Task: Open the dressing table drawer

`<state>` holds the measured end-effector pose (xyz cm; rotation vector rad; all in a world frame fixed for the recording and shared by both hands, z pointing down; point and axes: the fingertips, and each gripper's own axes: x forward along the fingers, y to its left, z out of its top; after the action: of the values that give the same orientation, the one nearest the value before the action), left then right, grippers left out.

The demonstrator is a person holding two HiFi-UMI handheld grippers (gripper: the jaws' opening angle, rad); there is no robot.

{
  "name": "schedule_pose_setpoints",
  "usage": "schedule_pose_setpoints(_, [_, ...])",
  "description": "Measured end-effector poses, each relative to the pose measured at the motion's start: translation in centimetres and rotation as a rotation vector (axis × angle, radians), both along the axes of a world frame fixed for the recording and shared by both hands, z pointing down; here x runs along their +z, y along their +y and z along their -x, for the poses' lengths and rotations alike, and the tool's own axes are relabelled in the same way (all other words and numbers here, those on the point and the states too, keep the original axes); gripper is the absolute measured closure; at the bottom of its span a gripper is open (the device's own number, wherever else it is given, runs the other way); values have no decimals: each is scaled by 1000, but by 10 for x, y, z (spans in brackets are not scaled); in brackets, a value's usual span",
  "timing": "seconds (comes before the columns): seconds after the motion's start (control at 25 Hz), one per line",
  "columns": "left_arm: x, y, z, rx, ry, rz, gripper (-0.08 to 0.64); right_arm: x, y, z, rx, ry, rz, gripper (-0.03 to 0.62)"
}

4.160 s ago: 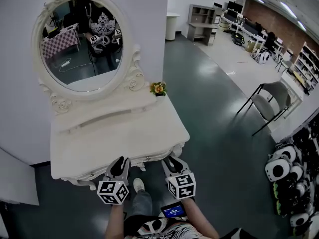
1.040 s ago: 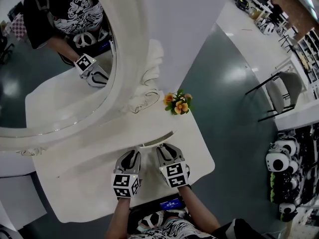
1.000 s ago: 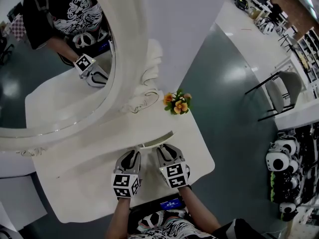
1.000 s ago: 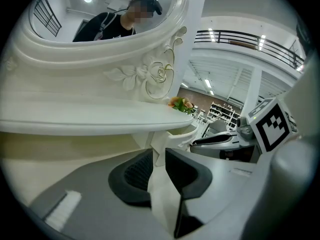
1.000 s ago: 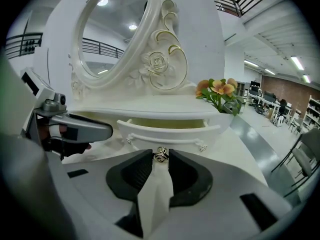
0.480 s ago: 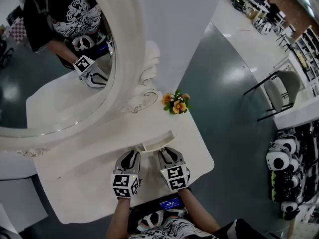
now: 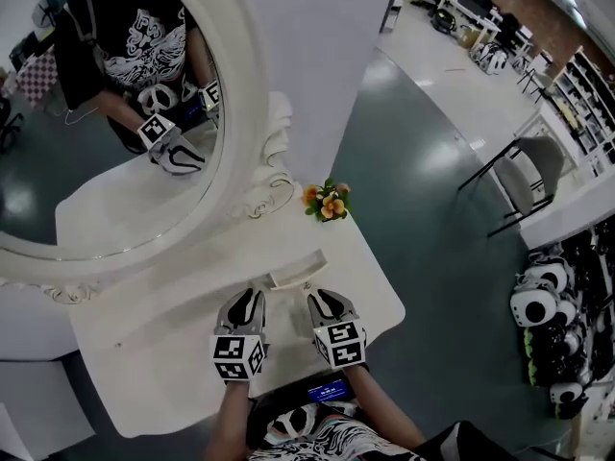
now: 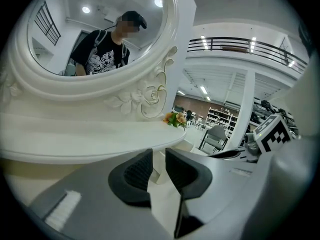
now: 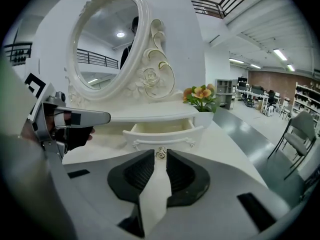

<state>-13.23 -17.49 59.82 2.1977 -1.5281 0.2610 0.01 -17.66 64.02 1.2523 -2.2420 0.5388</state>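
A small white drawer (image 7: 296, 269) stands pulled out from under the mirror shelf of the white dressing table (image 7: 163, 353). In the right gripper view the drawer front (image 9: 165, 136) faces me, its inside showing behind it. Its little metal knob (image 9: 160, 153) sits right at the tips of my right gripper (image 9: 160, 157), whose jaws are closing with the knob between them. My left gripper (image 7: 247, 298) hovers over the tabletop to the left of the drawer. Its jaws (image 8: 159, 160) keep a narrow gap with nothing in it.
An oval mirror (image 7: 96, 142) in a carved white frame rises behind the shelf. A small pot of orange flowers (image 7: 325, 201) stands at the shelf's right end. A grey chair (image 7: 528, 176) and black-and-white helmets (image 7: 538, 305) are on the floor to the right.
The drawer has slid out from under the shelf towards me. Both grippers have drawn back and risen a little, the right one with the knob.
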Motion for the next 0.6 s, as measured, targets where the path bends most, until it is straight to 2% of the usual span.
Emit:
schedule_pose_setpoints(0.08, [-8, 3, -1, 5, 3, -20, 480, -10, 4, -4, 30, -5, -18, 558])
schedule_pose_setpoints(0.16, [-20, 6, -4, 15, 3, -45, 480, -25, 6, -7, 56, -24, -42, 586])
schedule_pose_setpoints(0.6, [-62, 26, -15, 46, -15, -146, 491, -80, 28, -15, 70, -84, -188, 589])
